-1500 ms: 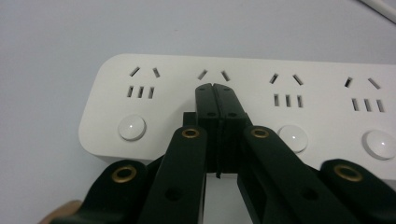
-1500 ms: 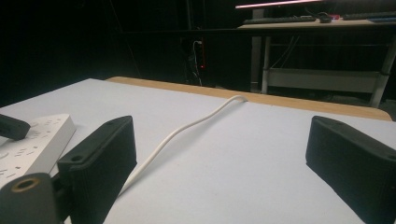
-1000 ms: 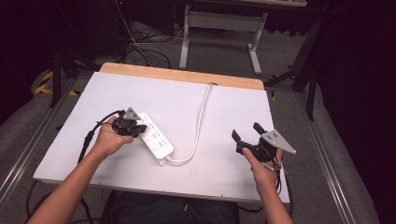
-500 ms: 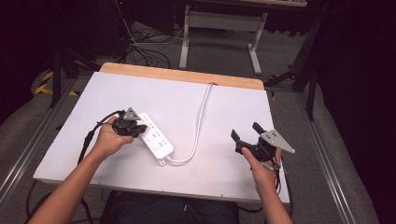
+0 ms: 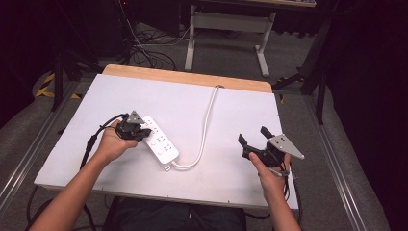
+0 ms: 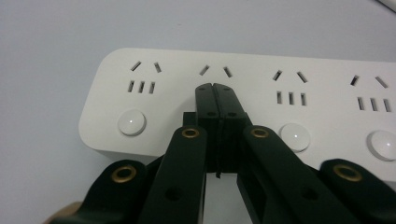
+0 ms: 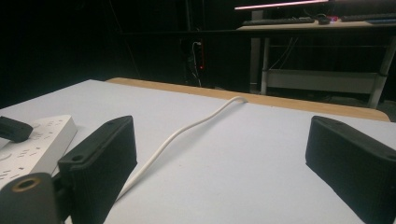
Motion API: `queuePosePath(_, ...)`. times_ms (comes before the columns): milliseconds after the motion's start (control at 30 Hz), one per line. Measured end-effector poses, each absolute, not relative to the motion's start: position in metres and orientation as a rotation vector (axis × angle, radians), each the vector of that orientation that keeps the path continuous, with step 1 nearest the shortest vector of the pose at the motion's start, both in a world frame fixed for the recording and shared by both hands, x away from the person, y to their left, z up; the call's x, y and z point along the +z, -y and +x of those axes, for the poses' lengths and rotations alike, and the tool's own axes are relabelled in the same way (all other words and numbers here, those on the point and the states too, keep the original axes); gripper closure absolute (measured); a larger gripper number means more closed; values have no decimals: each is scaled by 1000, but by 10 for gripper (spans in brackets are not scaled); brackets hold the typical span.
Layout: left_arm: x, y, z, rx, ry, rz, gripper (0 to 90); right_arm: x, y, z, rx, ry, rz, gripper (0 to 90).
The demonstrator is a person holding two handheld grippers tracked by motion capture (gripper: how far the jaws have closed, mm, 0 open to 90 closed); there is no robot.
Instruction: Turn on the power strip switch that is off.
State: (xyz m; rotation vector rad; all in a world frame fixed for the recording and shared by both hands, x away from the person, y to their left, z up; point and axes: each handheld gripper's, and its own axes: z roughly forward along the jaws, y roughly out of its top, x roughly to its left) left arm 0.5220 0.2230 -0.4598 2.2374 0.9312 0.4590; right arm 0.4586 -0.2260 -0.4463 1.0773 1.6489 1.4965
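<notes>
Here the left tongs (image 6: 215,88) are closed, jaws pressed together with nothing between them, and their tip rests on the white power strip (image 5: 159,143) near its second switch button. The strip lies on the white surface (image 5: 231,110), its cable (image 5: 208,118) running to the far edge. The right tongs (image 5: 254,140) hover wide open, well apart. I judge the step is pressing a switch; next needs a small, exact push down on the round button (image 6: 294,136).

A dim lab: metal-legged desk (image 5: 226,29), floor cables (image 5: 149,50), hazard tape (image 5: 48,84).
</notes>
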Motion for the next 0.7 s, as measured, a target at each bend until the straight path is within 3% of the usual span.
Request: queuePosePath(700, -460, -223, 522, 458, -936, 2237, 900, -447, 225, 460, 1490, -1658, 1077, 93)
